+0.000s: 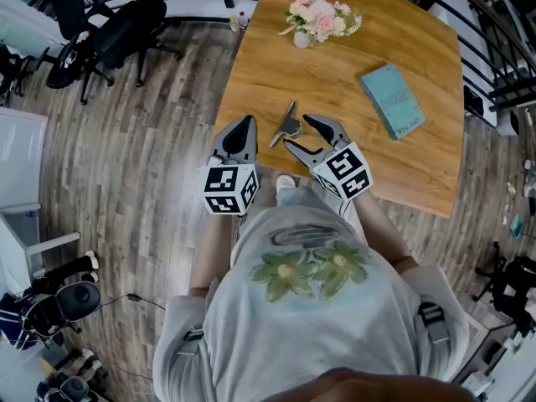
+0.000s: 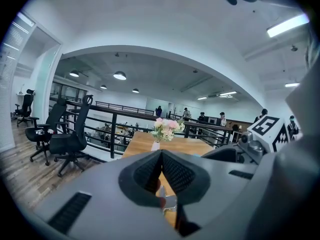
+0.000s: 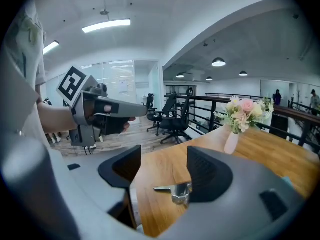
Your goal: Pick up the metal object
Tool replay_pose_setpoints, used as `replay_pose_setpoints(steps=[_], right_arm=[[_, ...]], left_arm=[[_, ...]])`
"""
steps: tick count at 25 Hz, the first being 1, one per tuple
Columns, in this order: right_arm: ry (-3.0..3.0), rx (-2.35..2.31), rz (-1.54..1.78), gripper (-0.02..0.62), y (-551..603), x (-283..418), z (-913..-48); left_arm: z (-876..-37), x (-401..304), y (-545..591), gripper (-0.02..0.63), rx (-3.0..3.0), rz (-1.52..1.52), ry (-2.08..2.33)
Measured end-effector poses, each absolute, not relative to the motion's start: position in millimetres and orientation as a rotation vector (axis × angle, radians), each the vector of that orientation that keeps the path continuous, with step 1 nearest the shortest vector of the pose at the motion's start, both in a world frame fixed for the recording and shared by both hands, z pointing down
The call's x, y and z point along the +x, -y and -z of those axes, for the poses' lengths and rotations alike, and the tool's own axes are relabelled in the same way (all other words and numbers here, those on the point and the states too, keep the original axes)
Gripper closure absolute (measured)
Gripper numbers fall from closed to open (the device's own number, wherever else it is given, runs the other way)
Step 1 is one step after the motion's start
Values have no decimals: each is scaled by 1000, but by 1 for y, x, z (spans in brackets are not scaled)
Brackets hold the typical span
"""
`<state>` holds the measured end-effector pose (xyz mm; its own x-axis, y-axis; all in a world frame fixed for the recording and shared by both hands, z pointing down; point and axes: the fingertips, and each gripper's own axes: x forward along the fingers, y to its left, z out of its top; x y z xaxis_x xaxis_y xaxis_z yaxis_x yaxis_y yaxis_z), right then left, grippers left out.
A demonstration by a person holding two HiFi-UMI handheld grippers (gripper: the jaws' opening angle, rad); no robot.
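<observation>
No legible text, label or number anywhere.

Quick look at my setup: the left gripper point(image 1: 249, 121) and right gripper point(image 1: 296, 132) are the same build, with smooth grey plastic shells and black jaw pads point(image 2: 177, 174) that have a fine grid texture, plus dark slot-shaped cutouts point(image 2: 70, 211) in the shell. Each carries a white cube point(image 1: 229, 189) printed with black square markers. I'm wearing a light grey T-shirt point(image 1: 318, 325) with a green flower print point(image 1: 310, 268), and grey straps point(image 1: 429, 316) with dark buckles over both shoulders.
</observation>
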<state>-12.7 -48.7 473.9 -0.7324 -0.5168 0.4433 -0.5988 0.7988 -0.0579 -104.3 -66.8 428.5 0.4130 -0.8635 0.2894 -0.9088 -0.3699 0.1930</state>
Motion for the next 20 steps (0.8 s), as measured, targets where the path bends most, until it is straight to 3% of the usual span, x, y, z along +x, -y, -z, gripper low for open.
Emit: replay_pose_setpoints(steps=[20], right_arm=[[2377,573,-333,295,79,-19,-583]], left_arm=[[-453,-122,127,595,2278,-227,1587]])
